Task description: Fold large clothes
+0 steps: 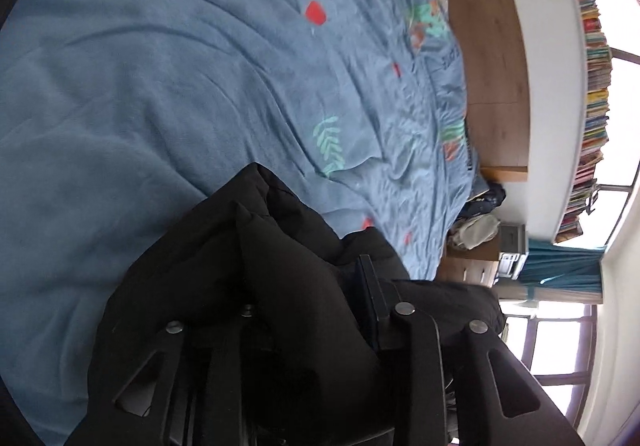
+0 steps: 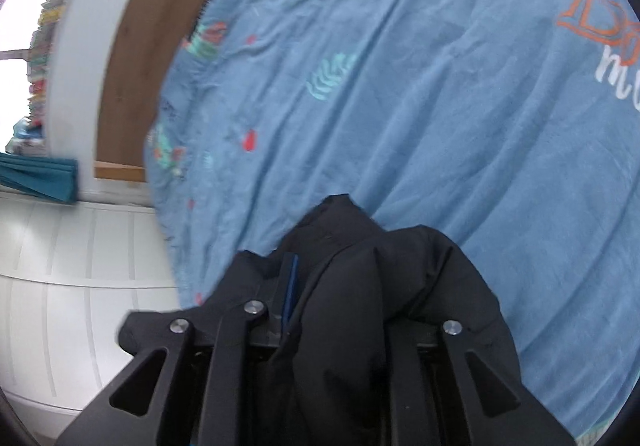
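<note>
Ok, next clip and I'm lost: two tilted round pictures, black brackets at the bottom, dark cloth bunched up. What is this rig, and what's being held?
No robot here: a person carries a two-finger claw in each hand, and each claw has a wide-angle camera looking along its fingers. One picture is from the left claw, the other from the right claw; the black brackets are the claws' own frames. Below lies a bed with a blue bedspread printed with leaves and red spots. A black padded jacket is bunched between the fingers of both claws, above the bedspread. How firmly either claw grips cannot be told from the pictures. Behind the bed are a wooden headboard and shelves of books.
</note>
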{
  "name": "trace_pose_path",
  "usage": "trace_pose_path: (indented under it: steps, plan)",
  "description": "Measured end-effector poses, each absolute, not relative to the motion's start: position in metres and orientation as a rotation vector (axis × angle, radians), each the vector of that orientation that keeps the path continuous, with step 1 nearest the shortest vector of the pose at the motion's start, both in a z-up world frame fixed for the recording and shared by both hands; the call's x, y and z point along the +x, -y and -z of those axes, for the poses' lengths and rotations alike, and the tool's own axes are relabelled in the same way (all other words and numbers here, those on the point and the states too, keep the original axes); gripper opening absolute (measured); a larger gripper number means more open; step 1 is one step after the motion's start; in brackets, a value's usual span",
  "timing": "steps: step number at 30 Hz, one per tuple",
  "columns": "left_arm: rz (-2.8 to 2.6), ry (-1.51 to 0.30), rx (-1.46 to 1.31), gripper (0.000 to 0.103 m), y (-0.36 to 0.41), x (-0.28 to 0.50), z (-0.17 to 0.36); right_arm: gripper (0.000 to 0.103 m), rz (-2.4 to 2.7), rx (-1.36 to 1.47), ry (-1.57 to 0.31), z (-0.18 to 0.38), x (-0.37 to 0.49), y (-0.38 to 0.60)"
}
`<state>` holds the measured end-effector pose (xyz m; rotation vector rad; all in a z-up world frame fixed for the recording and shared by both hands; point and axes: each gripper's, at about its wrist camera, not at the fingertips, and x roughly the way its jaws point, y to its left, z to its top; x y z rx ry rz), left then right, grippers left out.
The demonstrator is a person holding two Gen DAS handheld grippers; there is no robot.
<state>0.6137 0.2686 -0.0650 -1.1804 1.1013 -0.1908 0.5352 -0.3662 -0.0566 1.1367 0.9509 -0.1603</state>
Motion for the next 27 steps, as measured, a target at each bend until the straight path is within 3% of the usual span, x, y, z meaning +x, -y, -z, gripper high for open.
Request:
trace_pose_path:
  steps: [4,5,7,9,13,21,27]
  plan:
    - [0.200,-1.132,-1.185,0.038,-0.274,0.618,0.068,0.024,0.185,1.145,-0.981,0.074,0.543,0.363]
    - [0.206,-1.124,-1.207,0.041,-0.279,0.616,0.065,0.033,0.175,1.156,-0.962,0.073,0.543,0.363]
    - [0.220,-1.084,-1.261,0.063,-0.289,0.612,0.054,0.047,0.149,1.168,-0.924,0.068,0.541,0.365]
    - [0.239,-1.001,-1.331,0.075,-0.303,0.608,0.038,0.058,0.124,1.176,-0.892,0.059,0.542,0.369]
    - [0.226,-0.857,-1.318,0.085,-0.332,0.596,-0.004,0.062,0.096,1.167,-0.858,0.041,0.540,0.376]
    - [0.198,-0.857,-0.975,0.086,-0.318,0.572,-0.082,0.076,0.003,1.348,-0.682,0.006,0.516,0.395]
    - [0.214,-0.893,-0.779,0.086,-0.273,0.556,-0.094,0.079,-0.042,1.412,-0.518,-0.033,0.485,0.409]
